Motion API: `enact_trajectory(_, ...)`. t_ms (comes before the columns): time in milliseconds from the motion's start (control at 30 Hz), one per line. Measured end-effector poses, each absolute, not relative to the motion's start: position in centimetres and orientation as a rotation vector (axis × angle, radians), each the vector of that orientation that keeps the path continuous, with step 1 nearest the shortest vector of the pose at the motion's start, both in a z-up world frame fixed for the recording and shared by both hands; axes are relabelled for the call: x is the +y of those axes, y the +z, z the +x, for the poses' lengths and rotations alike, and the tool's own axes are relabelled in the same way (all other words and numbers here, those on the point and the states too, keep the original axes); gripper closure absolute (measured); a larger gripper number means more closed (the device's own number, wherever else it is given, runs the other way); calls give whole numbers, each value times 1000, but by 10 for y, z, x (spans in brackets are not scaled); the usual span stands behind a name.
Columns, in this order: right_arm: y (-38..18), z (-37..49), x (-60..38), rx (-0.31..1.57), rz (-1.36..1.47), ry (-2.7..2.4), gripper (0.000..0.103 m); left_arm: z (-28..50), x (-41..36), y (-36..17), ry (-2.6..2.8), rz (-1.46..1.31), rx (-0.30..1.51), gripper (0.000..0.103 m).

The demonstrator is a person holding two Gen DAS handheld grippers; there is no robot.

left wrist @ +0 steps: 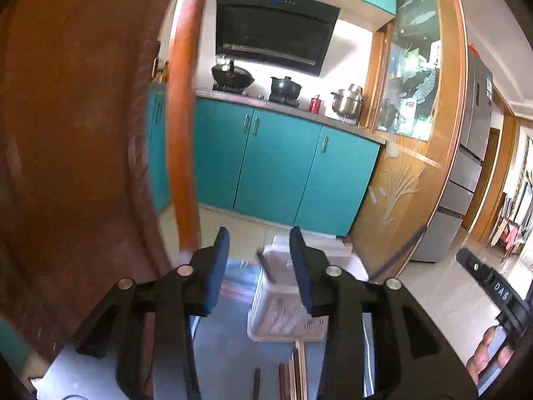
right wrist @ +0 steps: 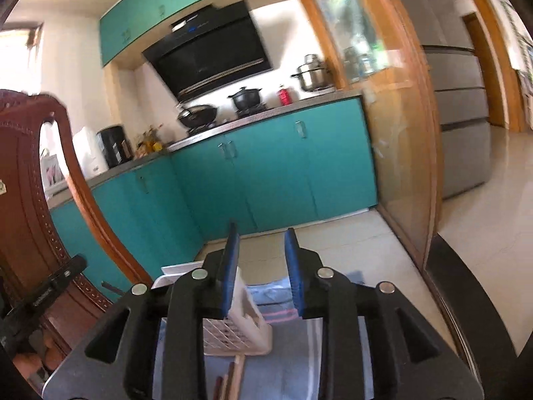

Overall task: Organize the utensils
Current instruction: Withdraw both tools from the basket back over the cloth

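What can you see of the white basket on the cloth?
The basket is white, plastic by its look, with lattice walls and a solid rim. It stands upright on the blue striped cloth, beyond the open fingers of both grippers; nothing grips it. Wooden sticks, probably chopsticks, lie on the cloth with their tips at its near wall. Dark shapes show through the lattice; what they are is unclear.

White plastic basket [left wrist: 283,316] — wooden chopsticks [left wrist: 299,366].
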State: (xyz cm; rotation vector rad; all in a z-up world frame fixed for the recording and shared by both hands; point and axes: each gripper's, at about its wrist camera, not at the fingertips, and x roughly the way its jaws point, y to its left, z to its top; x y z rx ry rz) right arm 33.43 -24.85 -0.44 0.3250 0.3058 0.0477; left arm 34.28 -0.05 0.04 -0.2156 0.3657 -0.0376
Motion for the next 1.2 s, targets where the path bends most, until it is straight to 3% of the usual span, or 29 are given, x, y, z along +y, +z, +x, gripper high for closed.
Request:
enact_trajectory(67, -22, 324, -260, 343, 381, 22, 75, 339, 3, -11, -41, -214, 413, 61)
enact_trajectory(167, -61, 339, -264, 551, 442, 21, 75, 342, 5, -36, -34, -202, 507, 61)
enact_trajectory(300, -124, 376, -223, 943, 329, 152, 75, 349, 10, -58, -39, -239, 616, 58)
enact_trajectory(367, -142, 378, -194, 1017, 224, 189, 75, 350, 12, -64, -53, -259, 650, 55)
enact_trajectory(767, -184, 387, -104, 1098, -3, 252, 75, 358, 5, -76, -52, -208, 718, 49)
enact_trajectory(1200, -191, 357, -176, 1211, 255, 190, 82, 359, -1, -96, -73, -166, 792, 43)
